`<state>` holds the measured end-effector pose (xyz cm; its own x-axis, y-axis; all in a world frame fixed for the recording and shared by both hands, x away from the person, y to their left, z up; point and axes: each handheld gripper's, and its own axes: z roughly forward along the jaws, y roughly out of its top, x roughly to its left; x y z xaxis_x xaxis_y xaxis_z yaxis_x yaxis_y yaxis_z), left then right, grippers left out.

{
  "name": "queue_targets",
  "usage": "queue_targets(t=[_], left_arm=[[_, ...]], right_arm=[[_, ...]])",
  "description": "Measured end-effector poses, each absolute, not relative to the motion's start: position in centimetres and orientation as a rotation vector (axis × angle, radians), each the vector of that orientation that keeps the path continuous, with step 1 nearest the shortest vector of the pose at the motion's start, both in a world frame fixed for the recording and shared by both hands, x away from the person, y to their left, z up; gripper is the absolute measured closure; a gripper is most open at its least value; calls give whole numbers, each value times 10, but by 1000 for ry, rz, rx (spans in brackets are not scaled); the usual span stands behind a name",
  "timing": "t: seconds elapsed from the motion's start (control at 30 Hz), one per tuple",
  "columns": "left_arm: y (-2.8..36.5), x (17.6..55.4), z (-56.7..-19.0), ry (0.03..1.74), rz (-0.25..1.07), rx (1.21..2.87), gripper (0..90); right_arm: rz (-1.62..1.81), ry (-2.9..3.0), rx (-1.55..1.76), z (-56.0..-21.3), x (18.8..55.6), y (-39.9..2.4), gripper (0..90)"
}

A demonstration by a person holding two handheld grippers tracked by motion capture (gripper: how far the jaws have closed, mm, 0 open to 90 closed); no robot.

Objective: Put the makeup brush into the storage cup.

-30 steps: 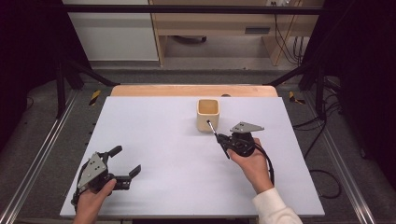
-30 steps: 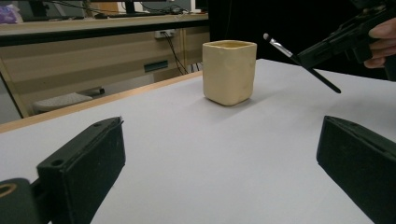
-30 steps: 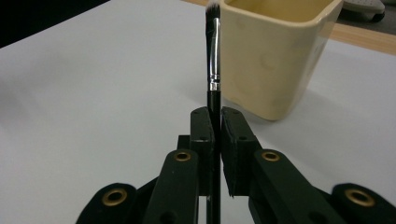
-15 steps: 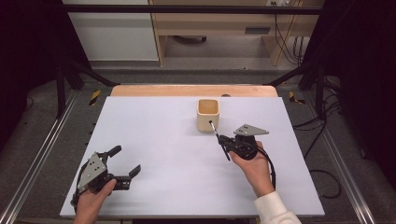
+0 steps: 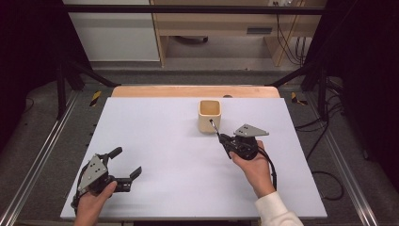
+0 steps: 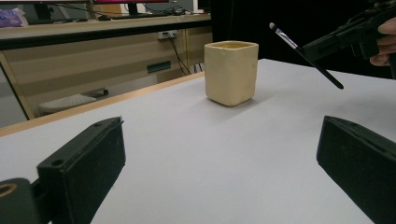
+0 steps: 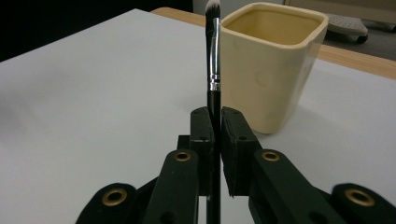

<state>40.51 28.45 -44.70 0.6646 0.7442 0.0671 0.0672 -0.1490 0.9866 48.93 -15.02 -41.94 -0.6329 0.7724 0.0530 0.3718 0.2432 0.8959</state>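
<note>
While I watch from above, my right tongs (image 5: pixel 225 142) sit clamped on a thin black brush (image 5: pixel 215 128), the pads pinching its handle in the right gripper view, where the silver collar and pale bristle tip (image 7: pixel 213 6) rise straight up from the jaws. The brush slants up and away from the hand (image 5: pixel 256 167) toward the cream cup (image 5: pixel 209 115), its tip just beside the cup's near wall; from the high view I cannot quite tell whether tip and cup touch, though the left gripper view shows the brush (image 6: pixel 306 56) in the air to the cup's (image 6: pixel 231 72) right with a gap between them. The cup stands upright on the white bench (image 5: pixel 164 136), toward the far edge and a little right of middle. My left tongs (image 5: pixel 123 164) rest at the near left corner of the bench, well apart from the cup, their jaws spread wide with nothing between them but bare bench top.
</note>
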Motion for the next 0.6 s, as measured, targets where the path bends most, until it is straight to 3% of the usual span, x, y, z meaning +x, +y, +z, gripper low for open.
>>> queue_targets(t=[0.6], left_arm=[[285, 404, -446, 666, 661, 1613, 8]], right_arm=[[1269, 2086, 944, -392, 494, -145, 837]])
